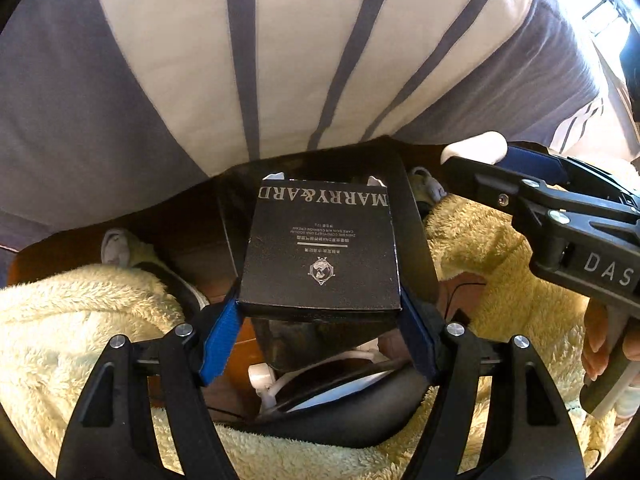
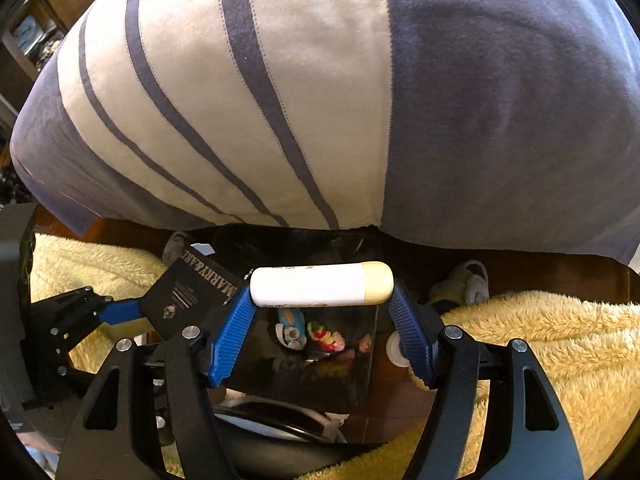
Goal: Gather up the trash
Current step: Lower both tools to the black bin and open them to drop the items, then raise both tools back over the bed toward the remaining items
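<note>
My left gripper (image 1: 320,312) is shut on a black cardboard box (image 1: 320,248) printed MARRY&ARD, held flat between its blue pads. My right gripper (image 2: 322,300) is shut on a white tube with a cream cap (image 2: 320,284), held crosswise by its two ends. Both are held over a black trash bag (image 2: 312,360) with colourful wrappers inside; the bag also shows in the left wrist view (image 1: 416,216). The box also shows at the left of the right wrist view (image 2: 188,296), and the tube's white end shows in the left wrist view (image 1: 474,152).
A bed with a grey and white striped cover (image 2: 280,100) fills the space ahead. The person's yellow fleece trouser legs (image 2: 540,340) flank the bag on both sides, with slippers (image 2: 468,280) on the brown floor. Wooden shelves (image 2: 36,32) stand at the far left.
</note>
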The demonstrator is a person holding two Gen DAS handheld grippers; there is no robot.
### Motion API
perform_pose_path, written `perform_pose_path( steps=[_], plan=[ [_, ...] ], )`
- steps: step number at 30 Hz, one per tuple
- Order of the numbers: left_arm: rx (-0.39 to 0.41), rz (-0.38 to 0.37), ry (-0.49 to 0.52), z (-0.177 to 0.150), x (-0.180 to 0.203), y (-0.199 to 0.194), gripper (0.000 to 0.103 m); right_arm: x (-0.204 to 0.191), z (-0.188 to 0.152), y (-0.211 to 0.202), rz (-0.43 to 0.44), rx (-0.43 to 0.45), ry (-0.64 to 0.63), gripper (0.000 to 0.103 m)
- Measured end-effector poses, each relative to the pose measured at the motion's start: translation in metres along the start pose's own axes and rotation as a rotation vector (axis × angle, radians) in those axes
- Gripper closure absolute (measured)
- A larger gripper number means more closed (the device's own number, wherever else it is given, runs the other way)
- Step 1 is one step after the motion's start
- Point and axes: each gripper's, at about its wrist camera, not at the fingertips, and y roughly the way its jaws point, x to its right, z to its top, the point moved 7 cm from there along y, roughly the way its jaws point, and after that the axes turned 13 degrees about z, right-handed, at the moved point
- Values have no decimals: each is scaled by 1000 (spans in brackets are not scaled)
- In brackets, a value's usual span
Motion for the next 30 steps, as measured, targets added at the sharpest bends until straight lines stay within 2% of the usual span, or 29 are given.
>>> perform_pose_path(
  steps=[2,4,11,16,21,25,30],
  plan=[
    [-5,0,-4,-2,0,2,31,3,2,0,-9,9,4,23],
    [-4,2,-13,-1,-2,1,24,6,5,-3,-16,24,12,18],
    [49,49,-19,3,-10,-17,15,14,15,-28,-62,89,15,14],
    [145,76,-23,14,-17,-55,14,12,30,-72,-73,201,-1,7],
    [269,92,-45,32,-26,-104,14,8,52,-114,-97,311,-29,7],
    [371,117,-69,55,-39,-144,14,2,76,-143,-116,393,-58,6],
    [445,168,-83,88,-53,-172,14,5,109,-166,-147,454,-69,5]
  ],
)
